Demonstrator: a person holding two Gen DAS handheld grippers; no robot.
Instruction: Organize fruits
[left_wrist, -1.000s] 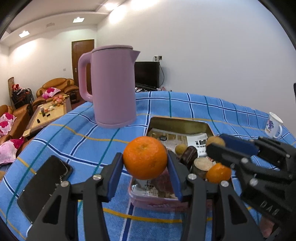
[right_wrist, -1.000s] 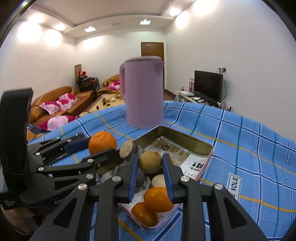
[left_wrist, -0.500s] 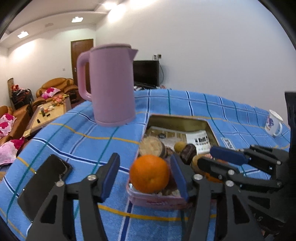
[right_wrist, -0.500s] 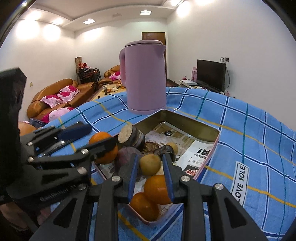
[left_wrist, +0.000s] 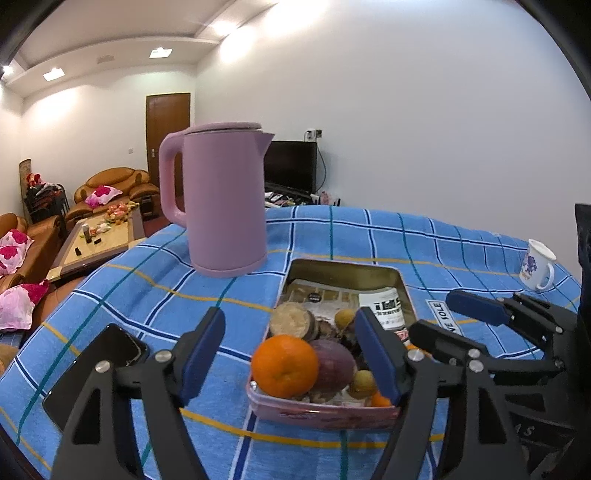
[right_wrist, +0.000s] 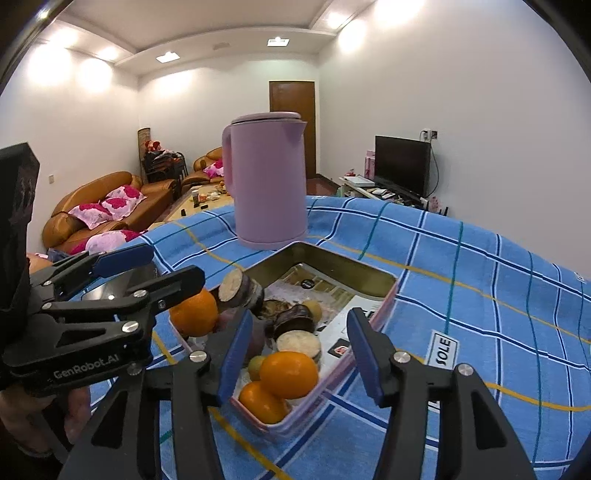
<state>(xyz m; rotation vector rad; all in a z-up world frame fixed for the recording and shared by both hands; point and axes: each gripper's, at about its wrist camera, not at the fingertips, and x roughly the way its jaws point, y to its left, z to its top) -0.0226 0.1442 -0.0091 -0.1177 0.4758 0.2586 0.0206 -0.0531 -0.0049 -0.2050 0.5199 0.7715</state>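
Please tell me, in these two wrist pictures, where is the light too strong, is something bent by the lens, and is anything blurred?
Left wrist view: ceiling lights wash out the upper wall; the blue checked tablecloth bulges from fisheye distortion; the orange is sharp. Right wrist view: bright wall patches at top left; dark corners; the pink kettle is sharp.

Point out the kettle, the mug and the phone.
kettle (left_wrist: 225, 206), left wrist view, middle of its body
mug (left_wrist: 536, 264), left wrist view, its side
phone (left_wrist: 96, 373), left wrist view, its screen
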